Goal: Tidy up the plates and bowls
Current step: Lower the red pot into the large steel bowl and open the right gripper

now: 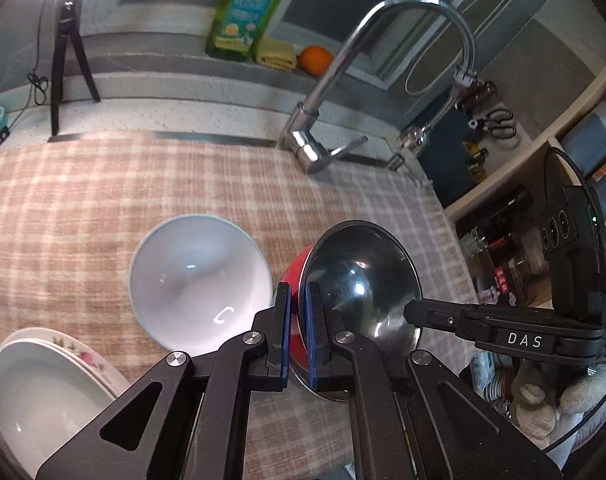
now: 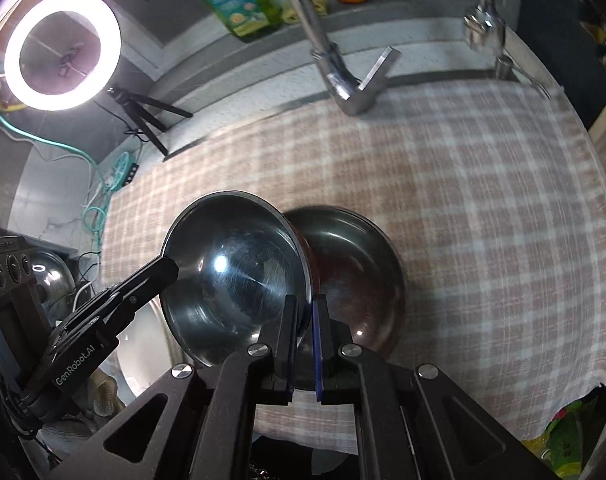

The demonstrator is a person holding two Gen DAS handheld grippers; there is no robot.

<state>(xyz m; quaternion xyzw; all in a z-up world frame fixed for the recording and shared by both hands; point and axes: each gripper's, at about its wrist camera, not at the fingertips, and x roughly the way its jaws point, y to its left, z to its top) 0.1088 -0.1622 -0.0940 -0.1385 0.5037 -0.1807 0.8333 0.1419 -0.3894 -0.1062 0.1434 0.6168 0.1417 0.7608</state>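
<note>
"DAS" marks the right gripper (image 1: pixel 411 312); "GenRobot.AI" the left gripper (image 2: pixel 169 270).

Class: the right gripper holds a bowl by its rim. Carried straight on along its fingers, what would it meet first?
Probably the second steel bowl resting on the checked cloth, just beyond the right gripper; depth is uncertain.

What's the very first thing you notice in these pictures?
A shiny metal bowl with a red outside, tilted up above the checked cloth, with the left gripper and the right gripper each clamped on its rim. Then the bright ring light at the far left, and the white bowl beside it.
</note>
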